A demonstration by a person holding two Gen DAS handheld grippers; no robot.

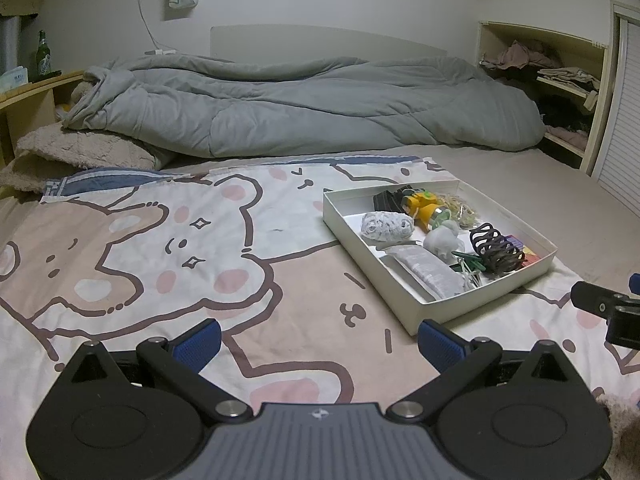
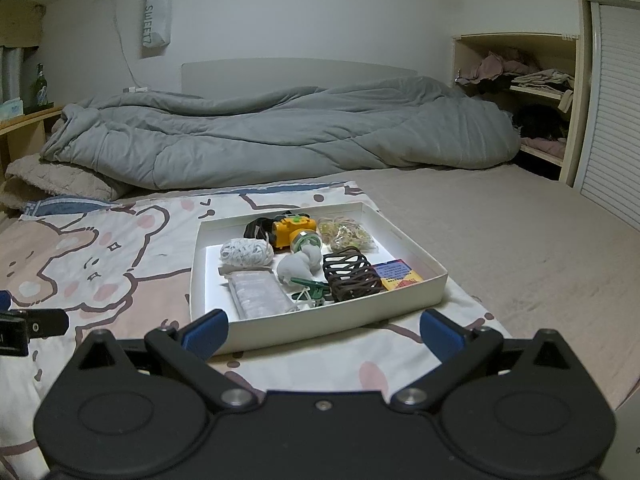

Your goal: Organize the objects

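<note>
Tray: one white tray [image 2: 416, 292] lies flat on the bear-print sheet [image 2: 100, 264], long axis running away from the right wrist camera.
Contents: one yellow toy camera [image 2: 289, 230], one brown hair claw [image 2: 350, 274], one bag of rubber bands [image 2: 348, 234], one grey pouch [image 2: 260, 294].
Left gripper [image 1: 318, 342]: jaws spread wide, empty, left of the tray.
Right gripper [image 2: 324, 334]: jaws apart, empty, before the tray's near wall.

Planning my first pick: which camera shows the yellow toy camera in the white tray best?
The right wrist view: the yellow toy camera faces it, nearer centre. The left wrist view shows it smaller and angled, off right.
</note>
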